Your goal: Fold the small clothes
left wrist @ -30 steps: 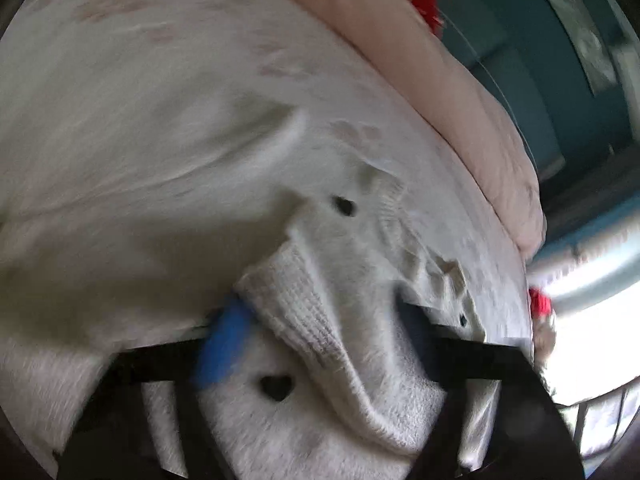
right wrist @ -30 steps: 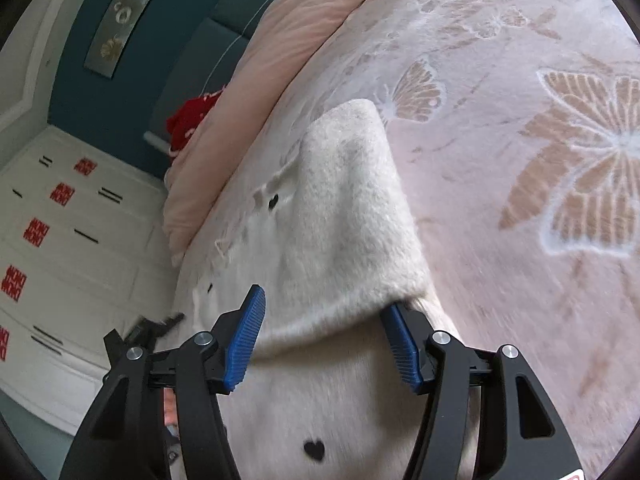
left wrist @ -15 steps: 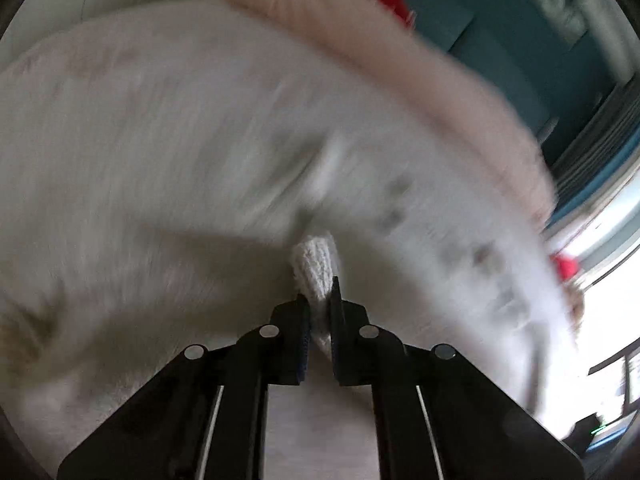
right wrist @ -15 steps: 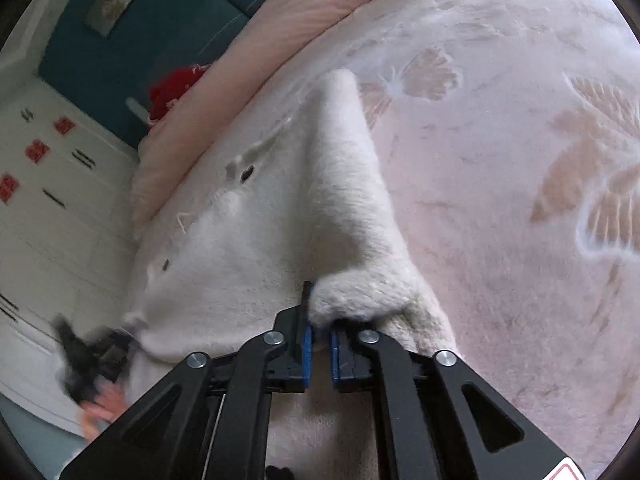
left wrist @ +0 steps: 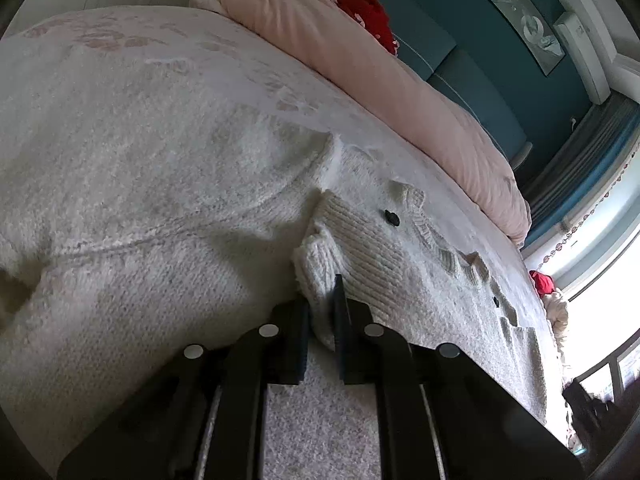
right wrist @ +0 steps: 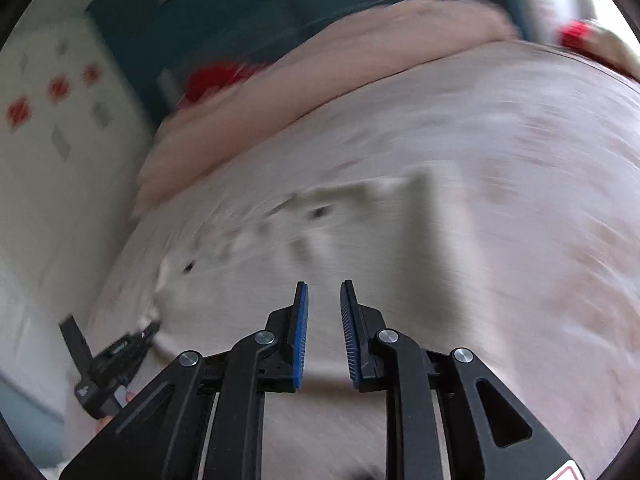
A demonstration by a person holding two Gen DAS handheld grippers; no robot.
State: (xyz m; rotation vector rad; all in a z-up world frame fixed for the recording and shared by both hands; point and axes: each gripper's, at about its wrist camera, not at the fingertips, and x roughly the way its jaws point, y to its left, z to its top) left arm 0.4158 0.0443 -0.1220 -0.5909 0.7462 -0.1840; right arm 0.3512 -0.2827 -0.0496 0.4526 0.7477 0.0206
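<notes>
A small cream knitted cardigan [left wrist: 400,256] with dark heart buttons lies on the bed. My left gripper [left wrist: 322,312] is shut on a ribbed edge [left wrist: 316,272] of the cardigan, lifted slightly off the fabric below. In the right wrist view, which is motion-blurred, my right gripper [right wrist: 323,332] is slightly open with a narrow gap and holds nothing; the cardigan [right wrist: 360,240] lies spread flat beyond it. The left gripper [right wrist: 116,360] shows at the lower left of that view, at the cardigan's edge.
The bed has a pale pink butterfly-patterned blanket [right wrist: 540,184]. A rolled pink duvet [left wrist: 380,72] and a red item [left wrist: 368,12] lie along the teal headboard [left wrist: 472,40]. White wardrobe doors [right wrist: 48,152] stand at the left. A window [left wrist: 608,280] is at the right.
My right gripper let go of the folded sleeve, opened slightly and pulled back while swinging. My left gripper closed on the ribbed edge and stays shut on it.
</notes>
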